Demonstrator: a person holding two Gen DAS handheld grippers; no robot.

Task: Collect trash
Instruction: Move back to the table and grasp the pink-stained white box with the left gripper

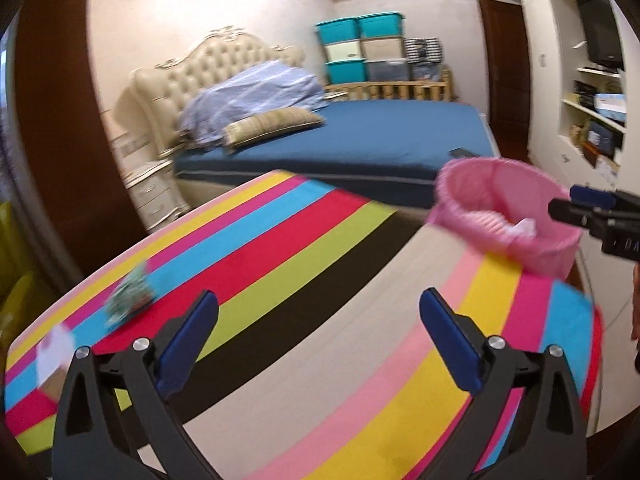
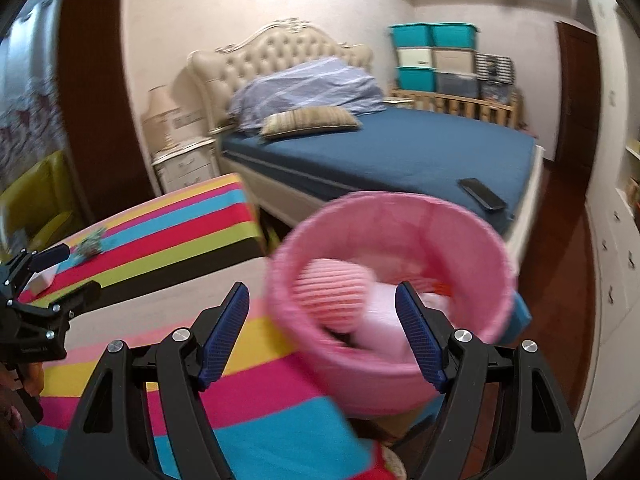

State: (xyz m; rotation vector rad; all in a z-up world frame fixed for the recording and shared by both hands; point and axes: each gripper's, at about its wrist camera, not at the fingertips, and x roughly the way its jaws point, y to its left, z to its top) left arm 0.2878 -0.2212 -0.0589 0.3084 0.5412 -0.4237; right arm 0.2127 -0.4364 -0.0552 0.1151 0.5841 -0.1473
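Note:
A pink wastebasket [image 1: 548, 252] stands on the table's right end, on the striped cloth [image 1: 340, 360], with pale crumpled paper [image 1: 524, 226] inside. In the left wrist view a crumpled greenish wad [image 1: 130, 300] and a white scrap [image 1: 54, 350] lie at the table's left end. My left gripper [image 1: 319, 300] hovers open over the middle stripes, holding nothing. My right gripper [image 2: 321, 290] is open at the near rim of the wastebasket [image 2: 384, 380], with nothing pressed between its pads. Each gripper shows in the other's view: the right gripper [image 1: 572, 202] beside the basket, the left gripper [image 2: 78, 270] near the wad [image 2: 90, 246].
Behind the table stands a bed [image 1: 380, 136] with a blue sheet, a bundled quilt and a pillow; a dark remote [image 2: 482, 194] lies on its corner. A nightstand [image 1: 154, 196] is at the left, stacked storage boxes [image 1: 360, 48] at the back, wall shelves [image 1: 596, 92] at the right.

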